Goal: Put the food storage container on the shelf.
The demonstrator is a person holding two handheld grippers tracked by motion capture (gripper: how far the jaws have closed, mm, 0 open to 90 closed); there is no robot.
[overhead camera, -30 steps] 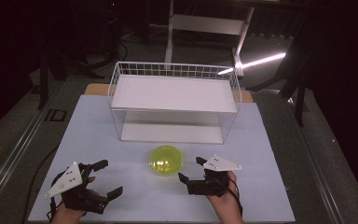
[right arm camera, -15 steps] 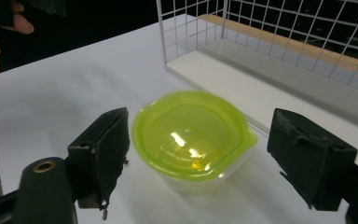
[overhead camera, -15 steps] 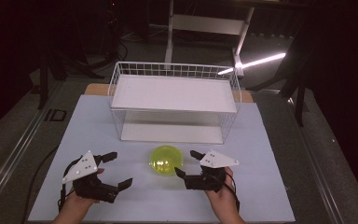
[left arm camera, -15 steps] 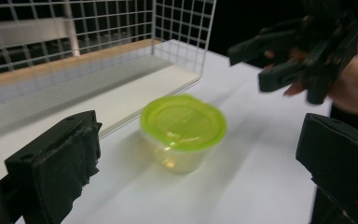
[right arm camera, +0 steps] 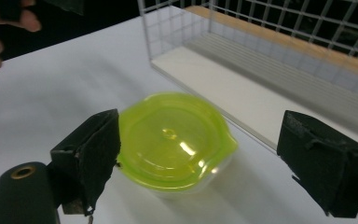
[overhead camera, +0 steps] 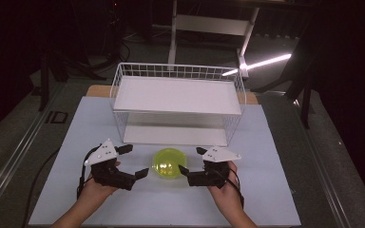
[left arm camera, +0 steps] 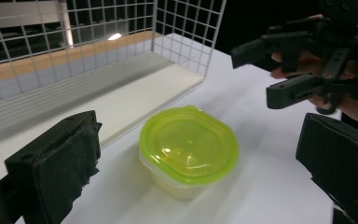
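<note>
Green-lidded tub [overhead camera: 168, 163] sits on the white tabletop [overhead camera: 275, 190], just in front of the wire rack [overhead camera: 178, 102].
My left hand-held gripper [overhead camera: 134, 160] has slid in closer to the tub since a moment ago; my right hand-held gripper [overhead camera: 190, 160] barely moved. Both are wide open, one on each side, holding nothing. The room behind is dark and hard to make out.

Round translucent yellow-green plastic container [left arm camera: 189, 151]: glossy lid. White wire-mesh metal shelf rack [overhead camera: 177, 104]: smooth boards. Matt white table [overhead camera: 275, 190]. Black gripper pads [right arm camera: 91, 154]: rough, frayed.
</note>
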